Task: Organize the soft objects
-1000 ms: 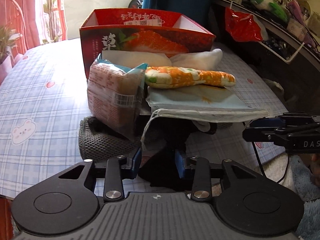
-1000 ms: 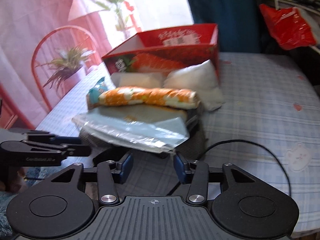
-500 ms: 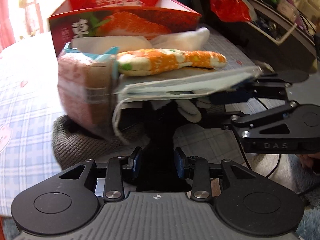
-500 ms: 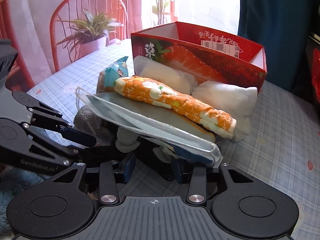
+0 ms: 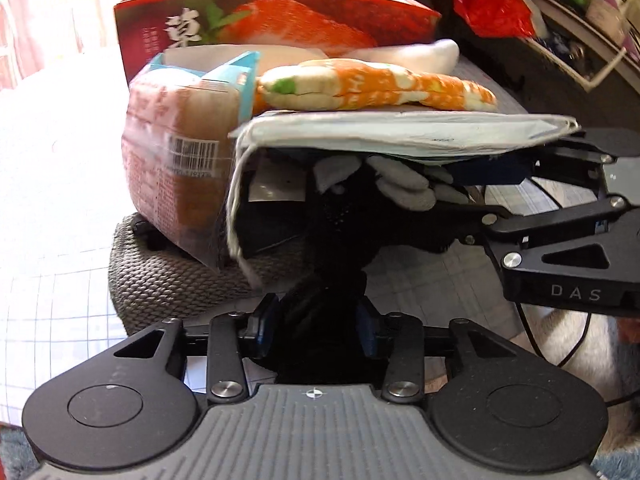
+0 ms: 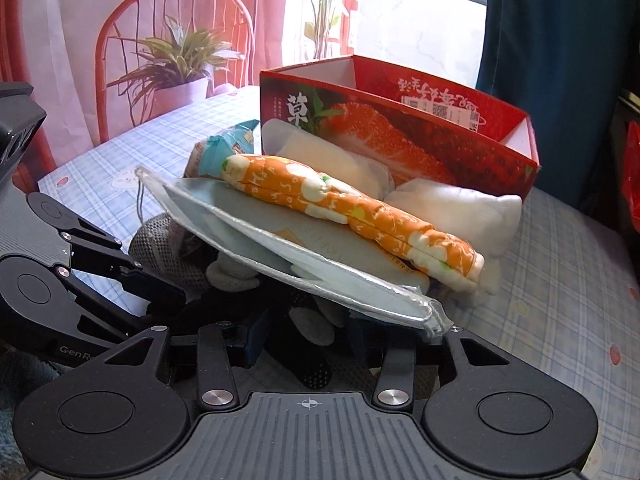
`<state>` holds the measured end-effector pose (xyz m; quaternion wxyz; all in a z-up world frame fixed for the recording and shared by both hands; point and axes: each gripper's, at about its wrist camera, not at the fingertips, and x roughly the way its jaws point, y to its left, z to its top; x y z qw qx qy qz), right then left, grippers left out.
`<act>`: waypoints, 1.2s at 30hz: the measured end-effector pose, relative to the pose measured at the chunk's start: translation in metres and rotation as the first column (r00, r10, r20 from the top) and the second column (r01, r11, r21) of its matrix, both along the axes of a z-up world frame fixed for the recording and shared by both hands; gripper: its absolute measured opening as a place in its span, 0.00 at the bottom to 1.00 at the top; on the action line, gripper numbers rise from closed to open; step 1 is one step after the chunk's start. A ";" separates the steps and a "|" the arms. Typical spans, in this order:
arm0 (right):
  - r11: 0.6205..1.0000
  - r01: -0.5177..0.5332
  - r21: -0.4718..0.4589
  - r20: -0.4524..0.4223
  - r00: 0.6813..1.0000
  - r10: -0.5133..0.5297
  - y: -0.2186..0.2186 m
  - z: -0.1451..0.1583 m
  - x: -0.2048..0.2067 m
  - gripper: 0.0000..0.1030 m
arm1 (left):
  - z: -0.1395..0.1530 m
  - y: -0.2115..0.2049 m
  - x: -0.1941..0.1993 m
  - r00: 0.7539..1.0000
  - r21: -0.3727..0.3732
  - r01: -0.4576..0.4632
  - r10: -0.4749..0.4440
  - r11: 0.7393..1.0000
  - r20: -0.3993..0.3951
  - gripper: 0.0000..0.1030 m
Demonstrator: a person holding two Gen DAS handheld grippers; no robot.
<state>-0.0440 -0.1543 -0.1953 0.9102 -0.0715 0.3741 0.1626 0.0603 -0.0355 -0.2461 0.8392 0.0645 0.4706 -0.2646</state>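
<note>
Blue-checked tablecloth (image 6: 560,260) is carrying the open red cardboard strawberry box (image 5: 280,28) at the far side. In front of it, a flat pale-blue plastic packet (image 6: 248,236) is tilting over a black fabric bundle (image 5: 320,240). The bundle is lying dead ahead of both tools. Left gripper (image 5: 314,322) and right gripper (image 6: 306,340) are each pinching it, meeting crosswise, jaws just easing apart slightly. Box lies beyond, roughly equally near both.
</note>
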 end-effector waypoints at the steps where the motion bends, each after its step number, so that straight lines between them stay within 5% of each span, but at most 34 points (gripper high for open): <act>1: 1.000 -0.002 0.004 0.002 1.000 0.002 0.000 -0.001 0.001 0.40 | -0.001 0.002 0.000 1.000 -0.010 -0.008 0.008 1.000 -0.001 0.35; 4: 1.000 -0.011 0.006 0.005 1.000 0.011 0.003 -0.006 0.003 0.36 | -0.005 0.005 0.000 1.000 -0.030 -0.028 0.028 0.999 0.001 0.31; 9: 0.999 -0.024 0.025 0.009 1.000 0.024 0.006 -0.011 0.000 0.07 | -0.004 0.014 -0.003 0.998 -0.061 -0.062 0.063 0.996 0.009 0.22; 18: 0.994 -0.045 0.095 0.089 0.995 0.036 0.000 0.007 -0.015 0.05 | 0.022 0.027 -0.018 0.987 -0.094 -0.098 0.109 0.991 0.115 0.15; 27: 0.986 -0.046 0.163 0.217 0.976 0.010 -0.013 0.054 -0.020 0.04 | 0.064 0.035 -0.020 0.945 -0.129 -0.116 0.149 0.985 0.292 0.10; 36: 0.991 -0.024 0.133 0.069 0.997 0.015 -0.004 0.019 -0.003 0.10 | 0.036 0.036 -0.014 0.966 -0.108 -0.142 0.161 0.984 0.201 0.10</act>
